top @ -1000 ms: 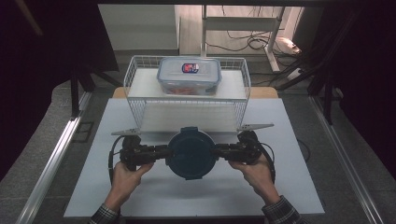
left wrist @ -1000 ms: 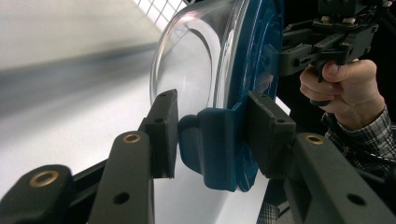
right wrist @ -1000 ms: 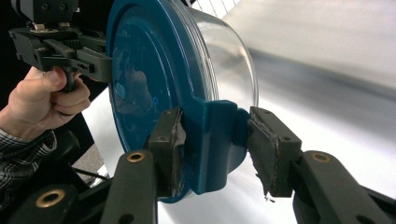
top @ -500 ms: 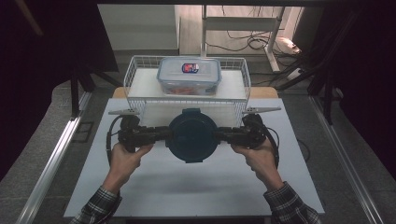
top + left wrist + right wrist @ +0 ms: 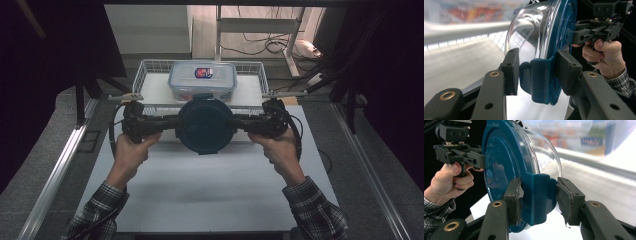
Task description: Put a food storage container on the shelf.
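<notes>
White table [image 5: 200,200] beneath a wire basket [image 5: 145,75] holding a clear lidded food container [image 5: 202,80], its contents too blurred to identify. Left gripper [image 5: 167,122] and right gripper [image 5: 240,121] hold a round glass bowl with teal lid [image 5: 205,125] raised just before the basket. Each gripper's fingers [image 5: 510,71] clench a teal lid tab [image 5: 537,195].

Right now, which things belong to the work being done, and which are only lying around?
In use:
- round container, teal lid, carried by its side tabs
- left hand-held gripper, shut on one tab
- right hand-held gripper, shut on the other tab
- wire basket, just beyond the container

Lying about:
- rectangular box in the basket
- cables on the floor behind
</notes>
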### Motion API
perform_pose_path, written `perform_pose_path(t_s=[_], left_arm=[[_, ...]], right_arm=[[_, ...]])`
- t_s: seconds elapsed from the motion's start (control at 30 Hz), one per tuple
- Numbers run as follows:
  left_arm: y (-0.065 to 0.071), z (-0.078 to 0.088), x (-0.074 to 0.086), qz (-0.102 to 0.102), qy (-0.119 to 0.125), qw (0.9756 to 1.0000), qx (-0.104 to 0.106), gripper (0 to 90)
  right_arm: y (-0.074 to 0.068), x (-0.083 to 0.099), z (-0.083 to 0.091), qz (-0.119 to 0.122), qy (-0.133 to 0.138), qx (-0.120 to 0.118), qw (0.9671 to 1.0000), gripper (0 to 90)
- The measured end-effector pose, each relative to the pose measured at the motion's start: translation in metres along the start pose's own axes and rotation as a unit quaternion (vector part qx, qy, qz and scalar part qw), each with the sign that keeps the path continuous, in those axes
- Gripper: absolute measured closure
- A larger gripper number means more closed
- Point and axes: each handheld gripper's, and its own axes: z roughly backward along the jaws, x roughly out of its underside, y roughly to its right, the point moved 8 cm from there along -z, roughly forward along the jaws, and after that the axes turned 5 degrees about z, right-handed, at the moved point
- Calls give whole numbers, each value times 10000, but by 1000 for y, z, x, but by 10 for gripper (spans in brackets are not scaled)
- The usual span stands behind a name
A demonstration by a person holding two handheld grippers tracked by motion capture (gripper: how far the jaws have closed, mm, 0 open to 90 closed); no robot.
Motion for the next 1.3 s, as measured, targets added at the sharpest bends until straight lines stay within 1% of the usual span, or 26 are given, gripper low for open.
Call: perform_pose_path(t_s=[0.2,0.43,0.63,0.77,0.9,1.0,1.13,1.17,1.3], left_arm=[[3,6,-23,-112,10,9999,-23,566],[6,11,-50,-151,41,9999,-11,565],[6,15,-77,-196,57,9998,6,565],[4,17,-94,-206,66,9998,23,564],[3,18,-111,-200,125,9997,33,564],[1,18,-126,-229,157,9996,32,564],[-2,17,-139,-326,195,9993,11,563],[-6,16,-143,-312,210,9993,21,563],[-16,11,-149,-247,261,9994,31,562]], right_arm=[[-1,-22,1,37,141,11,9999,561],[-1,-46,4,71,221,39,9997,561],[0,-71,5,70,322,75,9994,561],[3,-89,4,86,402,109,9991,561],[6,-105,4,56,458,131,9988,561],[9,-116,3,29,509,149,9986,561],[13,-129,2,28,556,196,9983,560],[15,-132,1,54,560,215,9982,560],[23,-139,-5,-12,526,291,9982,559]])
